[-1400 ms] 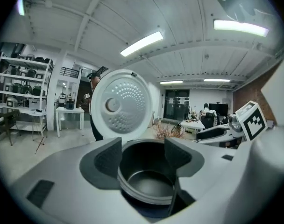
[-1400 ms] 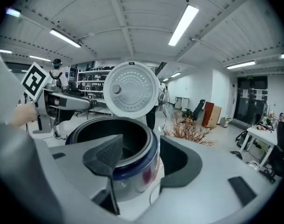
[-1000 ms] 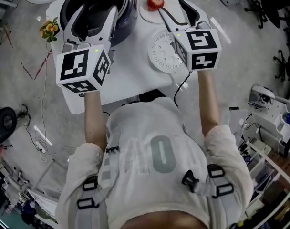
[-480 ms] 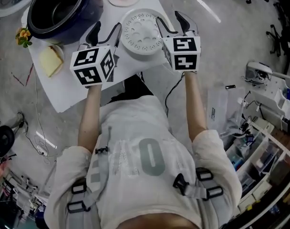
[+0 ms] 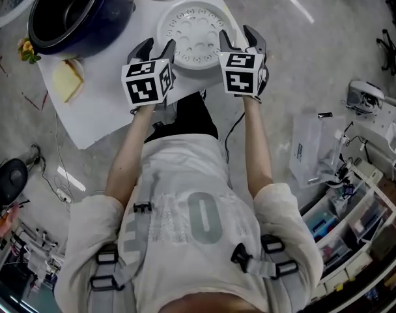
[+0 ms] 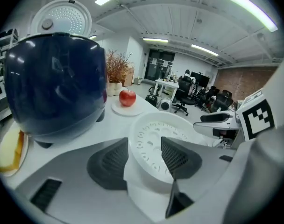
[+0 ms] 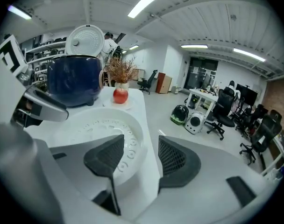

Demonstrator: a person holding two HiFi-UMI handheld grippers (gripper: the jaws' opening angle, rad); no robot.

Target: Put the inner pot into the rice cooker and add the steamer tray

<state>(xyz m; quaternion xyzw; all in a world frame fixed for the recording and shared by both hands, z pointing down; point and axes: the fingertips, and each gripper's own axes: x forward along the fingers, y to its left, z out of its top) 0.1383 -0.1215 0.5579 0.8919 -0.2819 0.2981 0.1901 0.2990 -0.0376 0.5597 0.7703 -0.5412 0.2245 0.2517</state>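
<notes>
The steamer tray (image 5: 197, 34) rim was straddled, ungripped, by the just-closing left tongs (image 5: 157, 46) and wide right tongs (image 5: 237, 36), so it could've been tipped by uneven pinching.

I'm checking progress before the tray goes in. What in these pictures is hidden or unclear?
- Rice cooker interior: dark and cut by the top edge in the head view; its own wall hides it in both gripper views, so the inner pot is unconfirmed.
- Apple: nearly cut off by the head view's top edge.
- Yellow food: too small to identify.
</notes>
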